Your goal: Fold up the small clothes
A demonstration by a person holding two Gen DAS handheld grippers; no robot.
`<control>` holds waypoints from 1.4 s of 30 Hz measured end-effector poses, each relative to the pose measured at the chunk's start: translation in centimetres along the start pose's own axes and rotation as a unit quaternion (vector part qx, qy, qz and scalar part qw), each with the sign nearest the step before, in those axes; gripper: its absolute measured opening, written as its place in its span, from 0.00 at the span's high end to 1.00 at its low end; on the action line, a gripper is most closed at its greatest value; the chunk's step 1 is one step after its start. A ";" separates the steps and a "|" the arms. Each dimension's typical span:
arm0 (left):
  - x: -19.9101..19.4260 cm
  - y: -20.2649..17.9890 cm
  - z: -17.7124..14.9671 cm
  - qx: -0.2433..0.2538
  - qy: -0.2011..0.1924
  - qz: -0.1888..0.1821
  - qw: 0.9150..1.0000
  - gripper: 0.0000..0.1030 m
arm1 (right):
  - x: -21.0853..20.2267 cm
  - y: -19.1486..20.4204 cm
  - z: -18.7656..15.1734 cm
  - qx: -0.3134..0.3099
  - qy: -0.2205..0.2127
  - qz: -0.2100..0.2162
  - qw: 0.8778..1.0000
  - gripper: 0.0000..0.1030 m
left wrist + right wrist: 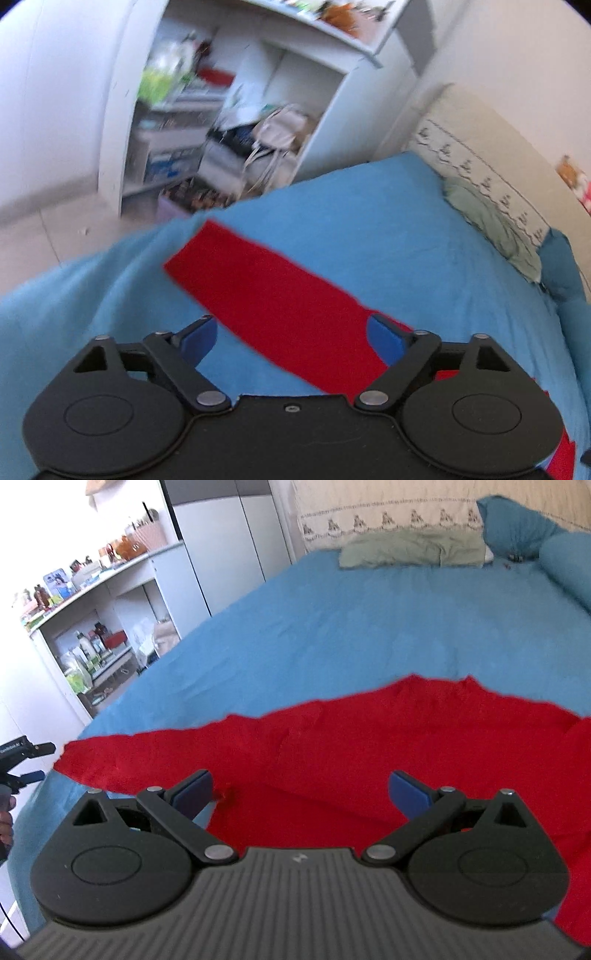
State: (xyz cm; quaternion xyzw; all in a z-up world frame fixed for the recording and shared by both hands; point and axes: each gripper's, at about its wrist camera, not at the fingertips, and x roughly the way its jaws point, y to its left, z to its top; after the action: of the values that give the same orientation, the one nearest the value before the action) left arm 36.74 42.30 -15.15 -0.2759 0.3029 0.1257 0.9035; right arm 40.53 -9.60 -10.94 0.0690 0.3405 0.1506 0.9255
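A red garment (388, 746) lies spread on the blue bed sheet (332, 620). One long red sleeve or leg (266, 295) stretches away from me in the left wrist view. My left gripper (291, 338) is open and empty, its blue pads above the near part of that red strip. My right gripper (301, 794) is open and empty, hovering over the garment's near edge. The left gripper also shows at the left edge of the right wrist view (26, 764).
A green pillow (413, 548) and an embroidered cream headboard cover (388, 513) are at the bed's head. A blue bolster (569, 568) lies at right. White shelves (236, 110) full of clutter stand beside the bed.
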 end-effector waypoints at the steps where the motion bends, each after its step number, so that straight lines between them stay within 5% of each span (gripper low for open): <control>1: 0.9 0.5 -0.2 -0.007 0.004 0.001 1.000 0.19 | 0.4 -0.2 -0.3 -0.002 0.003 -0.003 1.000 0.00; 3: 2.0 1.4 -0.5 -0.020 0.008 0.006 1.000 0.28 | 1.2 -0.5 -0.8 -0.006 0.007 -0.008 1.000 0.00; 10: 4.2 1.3 -0.2 -0.011 -0.022 0.029 0.999 0.32 | 3.3 -1.8 -1.7 -0.001 0.017 -0.019 1.000 0.00; 13: 5.2 0.8 0.3 0.006 -0.029 0.058 0.998 0.58 | 3.9 -2.2 -1.9 -0.002 0.017 -0.021 1.000 0.00; 15: 5.7 0.7 0.6 0.011 -0.027 0.074 0.997 0.94 | 4.1 -2.4 -2.1 -0.005 0.017 -0.026 1.000 0.00; 21: 4.7 -1.9 0.4 0.067 -0.047 0.076 0.994 0.94 | 4.4 -3.3 -2.6 -0.004 0.015 -0.030 0.999 0.00; 27: 0.8 -10.8 0.6 0.156 -0.081 0.018 0.984 0.95 | 3.0 -3.8 -2.7 -0.023 0.004 -0.044 0.999 0.00; 34: -3.3 -25.9 -3.4 0.269 -0.064 -0.122 0.953 0.94 | -0.4 -5.6 -1.5 -0.020 -0.008 -0.056 0.998 0.00; 38: -2.4 -33.6 -9.5 0.336 -0.029 -0.147 0.930 0.94 | -2.2 -7.5 -1.2 -0.017 -0.020 -0.063 0.998 0.00; 42: 1.1 -37.7 -16.7 0.379 0.046 -0.153 0.912 0.94 | -3.0 -9.9 -1.9 -0.002 -0.018 -0.070 0.997 0.00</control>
State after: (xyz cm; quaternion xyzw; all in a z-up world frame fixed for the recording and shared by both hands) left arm 44.48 1.99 -10.99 0.0387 0.3234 -0.1511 0.9333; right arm 39.43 -19.87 -12.82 0.0458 0.3270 0.0851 0.9401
